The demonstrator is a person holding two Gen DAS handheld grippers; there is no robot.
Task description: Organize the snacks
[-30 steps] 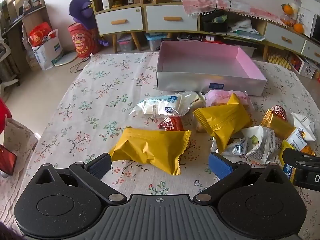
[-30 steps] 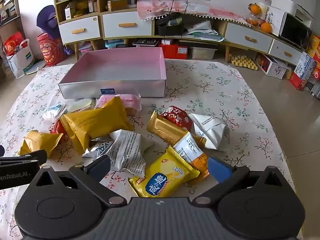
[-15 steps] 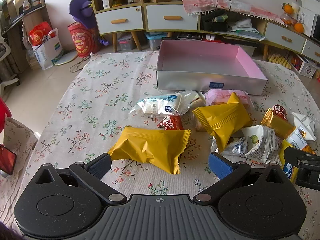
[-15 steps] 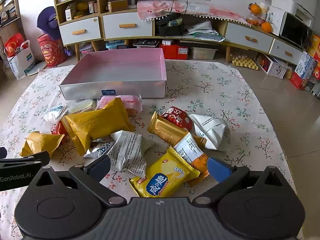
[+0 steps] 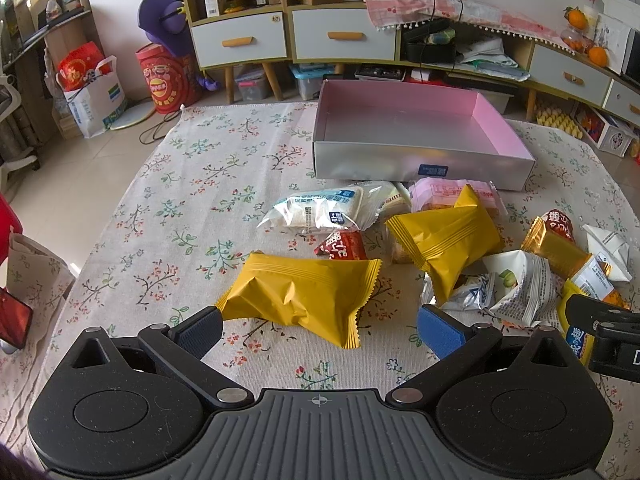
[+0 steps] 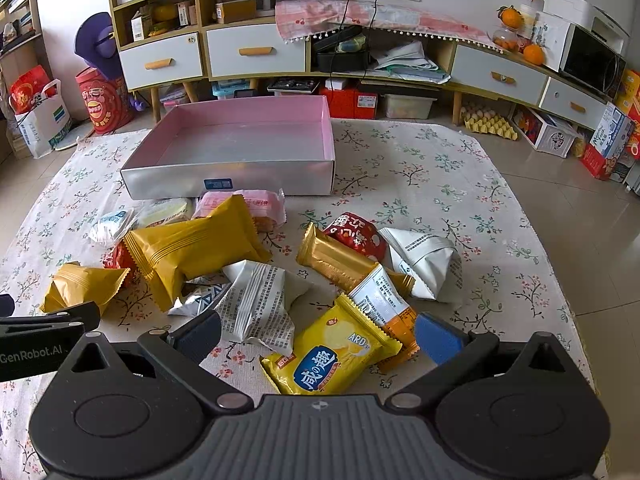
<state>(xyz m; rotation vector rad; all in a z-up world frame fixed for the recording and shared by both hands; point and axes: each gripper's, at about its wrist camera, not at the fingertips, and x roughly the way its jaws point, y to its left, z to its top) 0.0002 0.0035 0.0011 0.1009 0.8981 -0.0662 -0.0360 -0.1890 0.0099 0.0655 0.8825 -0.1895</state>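
Note:
An empty pink-lined silver box [image 5: 420,164] [image 6: 228,180] stands at the far side of the flowered tablecloth. Several snack packs lie in front of it. My left gripper [image 5: 320,330] is open, low over the cloth, with a yellow-orange pack [image 5: 300,296] lying between its fingers. A second yellow-orange pack [image 5: 444,240] [image 6: 192,248] lies to the right. My right gripper [image 6: 318,338] is open over a yellow chip bag [image 6: 332,360], beside a white pack [image 6: 260,304] and a gold bar [image 6: 340,264].
A white bread pack [image 5: 320,212], a pink pack [image 5: 444,196], a small red pack [image 5: 340,246] and a white pouch [image 6: 428,260] lie among the snacks. Cabinets [image 6: 256,52] and floor clutter stand behind the table. The table edge drops off at the right [image 6: 568,312].
Both grippers have drifted slightly; the snacks and box sit marginally lower in view. Nothing has been gripped or moved.

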